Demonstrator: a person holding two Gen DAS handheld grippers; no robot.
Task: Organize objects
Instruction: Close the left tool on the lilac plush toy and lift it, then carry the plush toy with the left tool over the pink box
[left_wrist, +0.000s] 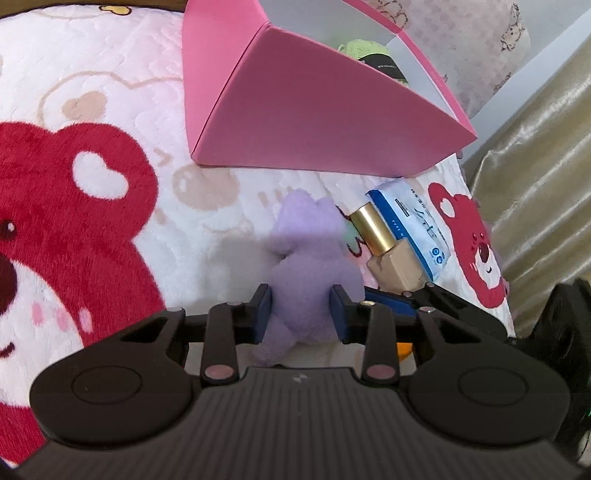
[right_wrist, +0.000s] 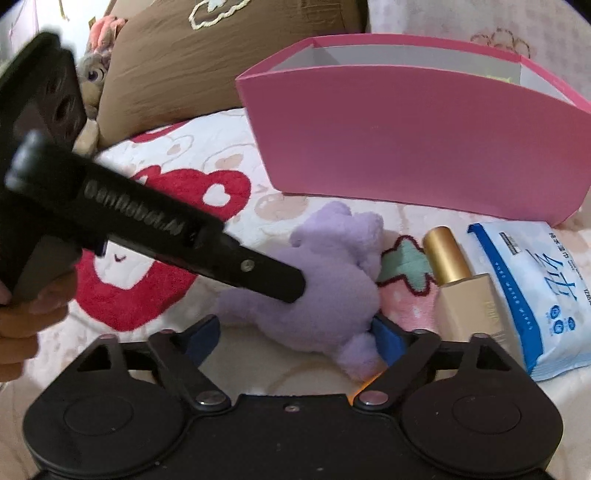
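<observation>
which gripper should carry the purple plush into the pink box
Left. The left gripper is already clamped on the purple plush, with the pink box right ahead. The right gripper stands wide open, pads not pressing, so it would first have to grasp.

Bear-print blanket (left_wrist: 110, 92), brown pillow (right_wrist: 207, 62), grey plush (right_wrist: 94, 74), golden curtain (left_wrist: 535, 184).

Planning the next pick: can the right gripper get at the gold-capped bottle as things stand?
Probably yes. The right gripper is open, and the gold-capped bottle lies uncovered just to its right. The purple plush, held by the left gripper, sits partly between its jaws, so it must shift sideways first.
</observation>
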